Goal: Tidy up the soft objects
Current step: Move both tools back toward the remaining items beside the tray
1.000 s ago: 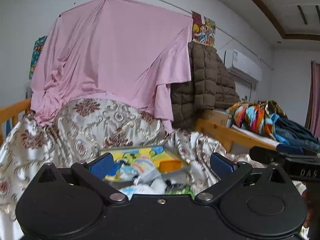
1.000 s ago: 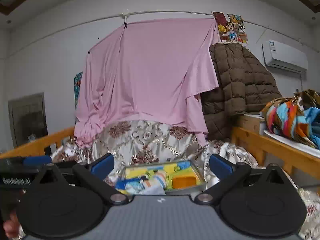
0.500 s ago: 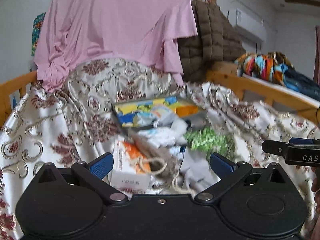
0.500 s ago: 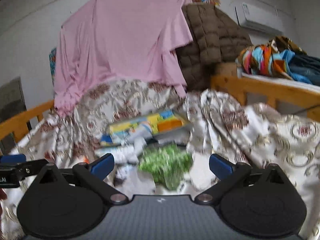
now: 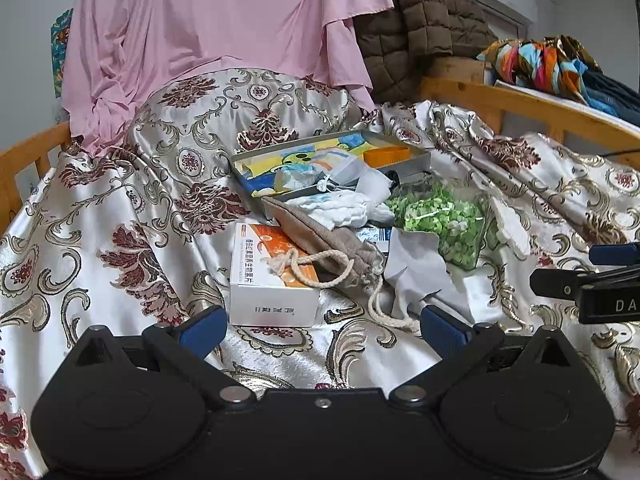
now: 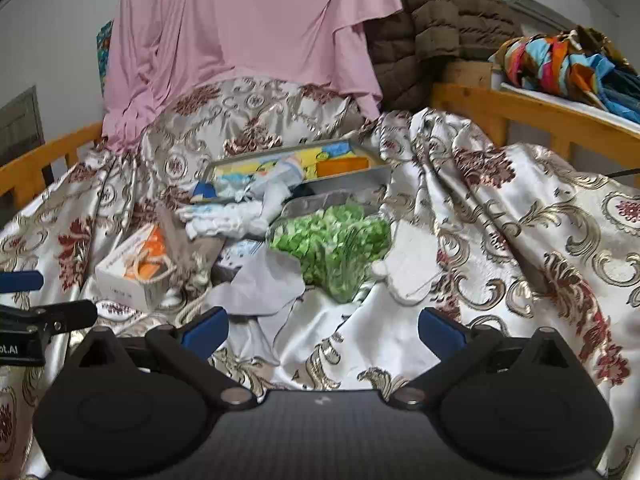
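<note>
Soft objects sit in a loose pile mid-bed on the brocade bedspread. Beige drawstring pouch lies across the white-and-orange medicine box, its cord looped over the box top. White cloth bundle sits just behind the pouch, touching the front edge of the grey tray. Tray holds a yellow-blue printed cloth and an orange block. Green-and-white patterned piece lies right of the white bundle; grey-white fabric scrap is in front of it, nearest the tongs. Flat white pad lies just right of the green piece.

Left gripper: jaws spread wide, nothing between them, hovering near the box, short of the pile. Right gripper: also released and empty, lined up on the grey scrap and green piece.
</note>
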Tool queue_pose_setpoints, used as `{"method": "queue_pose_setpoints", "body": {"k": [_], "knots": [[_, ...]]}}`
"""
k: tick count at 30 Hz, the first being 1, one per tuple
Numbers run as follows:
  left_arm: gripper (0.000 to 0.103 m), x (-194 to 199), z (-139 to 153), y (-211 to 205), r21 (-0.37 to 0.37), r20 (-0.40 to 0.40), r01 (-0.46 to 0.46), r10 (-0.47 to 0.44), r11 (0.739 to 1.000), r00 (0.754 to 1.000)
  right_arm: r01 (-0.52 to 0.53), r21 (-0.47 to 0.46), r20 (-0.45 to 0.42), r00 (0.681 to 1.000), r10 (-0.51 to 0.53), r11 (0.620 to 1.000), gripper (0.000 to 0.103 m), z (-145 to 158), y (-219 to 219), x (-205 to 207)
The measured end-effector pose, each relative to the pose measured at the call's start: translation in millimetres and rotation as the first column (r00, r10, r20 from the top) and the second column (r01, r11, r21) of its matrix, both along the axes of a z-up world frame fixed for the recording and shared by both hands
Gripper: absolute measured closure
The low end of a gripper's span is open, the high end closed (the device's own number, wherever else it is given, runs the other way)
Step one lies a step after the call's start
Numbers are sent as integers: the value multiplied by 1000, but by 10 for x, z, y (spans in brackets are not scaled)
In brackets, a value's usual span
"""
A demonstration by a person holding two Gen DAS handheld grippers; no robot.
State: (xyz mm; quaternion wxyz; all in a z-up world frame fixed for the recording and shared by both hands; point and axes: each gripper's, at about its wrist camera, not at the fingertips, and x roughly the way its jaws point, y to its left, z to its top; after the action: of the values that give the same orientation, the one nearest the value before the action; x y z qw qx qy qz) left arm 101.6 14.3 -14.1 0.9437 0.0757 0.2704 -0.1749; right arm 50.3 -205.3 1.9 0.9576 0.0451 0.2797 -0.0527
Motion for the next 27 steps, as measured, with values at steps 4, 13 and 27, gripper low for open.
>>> {"method": "queue_pose_setpoints", "body": {"k": [4,13,27], "knots": [[1,13,-18,-43,21,-3,2,-1,1000,1000,-29,-19,-16,999,28,999,0,-43,62,36],[1,67,-49,-56,39,-2,-15,15,999,1000,-57,-37,-32,998,56,998,0,-80,98,109],[1,250,-7,-68,-3,66,-44,45,999,997,-75,-29,-4,997,75,997,0,-140,89,285]]}}
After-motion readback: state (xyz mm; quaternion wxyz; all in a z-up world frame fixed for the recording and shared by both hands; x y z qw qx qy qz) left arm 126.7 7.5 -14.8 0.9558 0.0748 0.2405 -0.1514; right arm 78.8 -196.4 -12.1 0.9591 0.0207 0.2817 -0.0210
